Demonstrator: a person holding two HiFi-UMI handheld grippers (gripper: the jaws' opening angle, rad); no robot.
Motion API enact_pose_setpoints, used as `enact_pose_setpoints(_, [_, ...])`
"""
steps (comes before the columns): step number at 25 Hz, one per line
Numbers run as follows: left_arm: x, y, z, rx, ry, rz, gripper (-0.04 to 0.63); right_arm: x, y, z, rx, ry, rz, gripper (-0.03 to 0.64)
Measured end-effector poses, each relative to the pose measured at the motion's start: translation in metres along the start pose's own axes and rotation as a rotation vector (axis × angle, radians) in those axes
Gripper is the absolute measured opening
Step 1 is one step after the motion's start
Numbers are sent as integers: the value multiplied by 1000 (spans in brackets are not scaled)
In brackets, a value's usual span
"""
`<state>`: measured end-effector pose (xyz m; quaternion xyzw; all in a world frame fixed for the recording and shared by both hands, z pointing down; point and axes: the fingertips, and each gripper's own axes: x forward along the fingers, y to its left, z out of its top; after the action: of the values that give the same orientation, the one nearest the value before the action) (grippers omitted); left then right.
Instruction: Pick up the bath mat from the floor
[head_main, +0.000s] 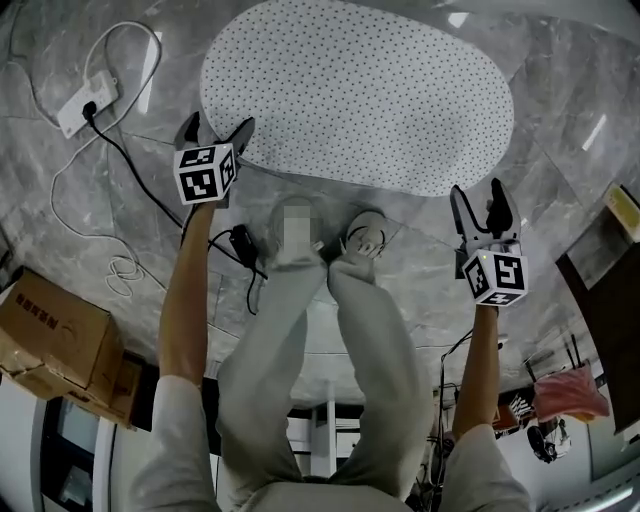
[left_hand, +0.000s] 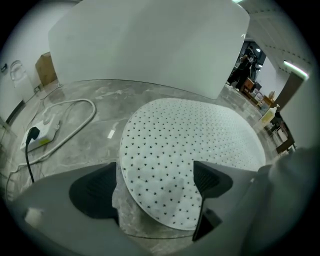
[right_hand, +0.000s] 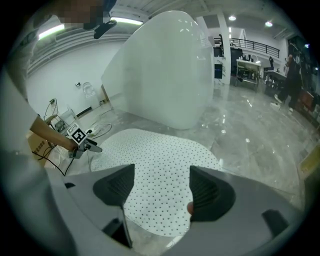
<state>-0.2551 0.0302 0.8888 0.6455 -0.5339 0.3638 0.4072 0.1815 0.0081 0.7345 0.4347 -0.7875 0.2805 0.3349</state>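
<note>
White with small dark dots, the bath mat (head_main: 360, 95) is laid out flat on the grey marble floor (head_main: 570, 110), just in front of a big white tub (right_hand: 160, 70). So nothing has been lifted yet. No corner or edge is seen raised off the floor in any view.

The left gripper (head_main: 217, 126) is held at the mat's near left edge with its jaws spread wide. In the left gripper view the rounded end of the mat is framed right between them, but no pad is pressed on it. The right gripper (head_main: 476, 192) is held just off the mat's near right end, jaws also apart and nothing clamped. In the right gripper view the mat's edge is lined up in the gap. Whether any fingertip is actually touching the mat or the floor can't be told from these angles.

Progress-wise, the approach looks pretty much done on both sides and the grasp not started. What's probably left: the jaws get brought down over the edge, likely with one jaw slid under the thin mat. Then both get closed and the whole thing is raised clear of the floor. A power strip (head_main: 88, 105) with its cables is lying off to the left of the mat, something to be kept clear of on that side.
</note>
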Motion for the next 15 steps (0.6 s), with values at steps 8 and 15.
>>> enact_pose_setpoints(8, [34,5,5,39,45,41,502,22,-2,-2,4,2,14,314])
enact_pose_setpoints(15, [33,15,-2,-73,26,76,575,14,-5,-6,15,-1,17,314])
